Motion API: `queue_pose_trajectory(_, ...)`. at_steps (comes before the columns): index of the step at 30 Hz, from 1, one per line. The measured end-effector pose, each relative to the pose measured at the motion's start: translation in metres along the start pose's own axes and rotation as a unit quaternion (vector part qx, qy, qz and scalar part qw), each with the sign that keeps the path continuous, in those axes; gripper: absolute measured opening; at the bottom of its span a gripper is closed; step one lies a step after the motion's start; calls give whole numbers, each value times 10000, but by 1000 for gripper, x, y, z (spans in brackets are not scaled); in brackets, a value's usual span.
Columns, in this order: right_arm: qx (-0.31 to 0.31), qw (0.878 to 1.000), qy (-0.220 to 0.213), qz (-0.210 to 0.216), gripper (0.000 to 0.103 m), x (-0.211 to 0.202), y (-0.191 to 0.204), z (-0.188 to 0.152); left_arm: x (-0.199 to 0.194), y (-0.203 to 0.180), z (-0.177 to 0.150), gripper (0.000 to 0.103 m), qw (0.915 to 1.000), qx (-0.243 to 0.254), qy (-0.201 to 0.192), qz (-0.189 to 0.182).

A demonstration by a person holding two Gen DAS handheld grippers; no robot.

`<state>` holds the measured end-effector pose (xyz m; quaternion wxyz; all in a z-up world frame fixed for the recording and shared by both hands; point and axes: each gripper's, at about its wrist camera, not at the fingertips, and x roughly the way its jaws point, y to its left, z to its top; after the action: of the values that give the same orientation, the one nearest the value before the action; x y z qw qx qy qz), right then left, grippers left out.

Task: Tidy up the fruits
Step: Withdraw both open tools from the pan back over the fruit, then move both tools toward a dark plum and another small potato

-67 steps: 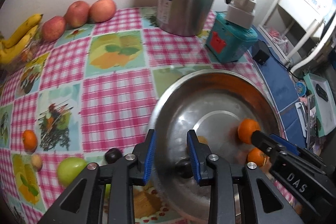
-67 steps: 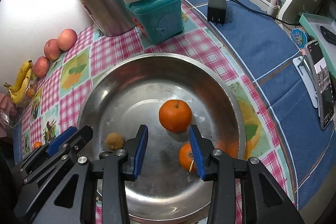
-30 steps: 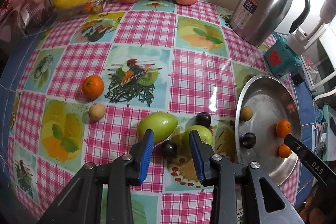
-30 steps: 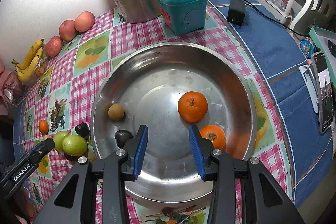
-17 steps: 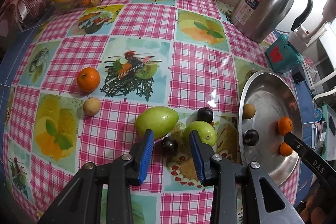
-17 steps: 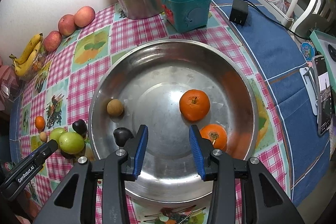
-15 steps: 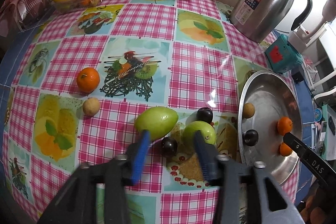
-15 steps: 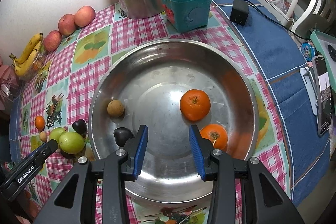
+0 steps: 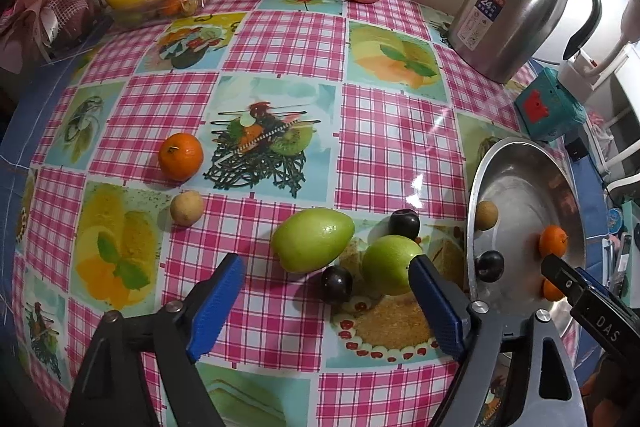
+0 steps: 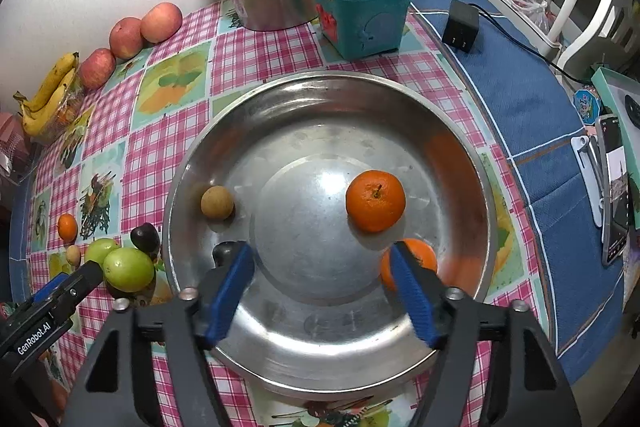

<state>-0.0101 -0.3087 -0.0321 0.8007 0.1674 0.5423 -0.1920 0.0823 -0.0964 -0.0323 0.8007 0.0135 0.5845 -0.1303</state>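
Steel pan (image 10: 328, 379) is lying under the right claw (image 10: 322, 291), jaws standing apart, empty. Left claw (image 9: 324, 301), jaws apart, is hovering just before a dark plum (image 9: 337, 283) sitting between two green fruits (image 9: 313, 245).

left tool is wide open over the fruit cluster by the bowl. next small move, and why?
Probably ease the left tool down and forward around the dark plum. Its jaws stand wide open and empty, and the plum sits between them on the cloth, outside the steel bowl. Two green fruits crowd it, so centre carefully.
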Motion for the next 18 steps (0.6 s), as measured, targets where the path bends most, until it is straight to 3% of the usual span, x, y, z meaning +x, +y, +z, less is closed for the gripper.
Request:
queue_pose_trajectory(2, -57, 10000, -21, 0, 73, 0, 2, 0, -1, 1, 0, 91, 10000, 4, -44, 14)
queue_pose_trajectory(4, -122, 9999, -52, -7, 74, -1, 3, 0, -3, 1, 0, 103, 9998, 34, -162, 117)
queue_pose_trajectory(5, -160, 9998, -84, -19, 76, -1, 4, 0, -5, 1, 0, 103, 9995, 58, -260, 185)
queue_pose_trajectory(7, -242, 9995, -167, -89, 93, -2, 6, 0, -7, 1, 0, 103, 9988, 120, -382, 273)
queue_pose_trajectory(18, -301, 9991, -256, -172, 93, -3, 7, 0, -7, 2, 0, 103, 9985, 172, -390, 352)
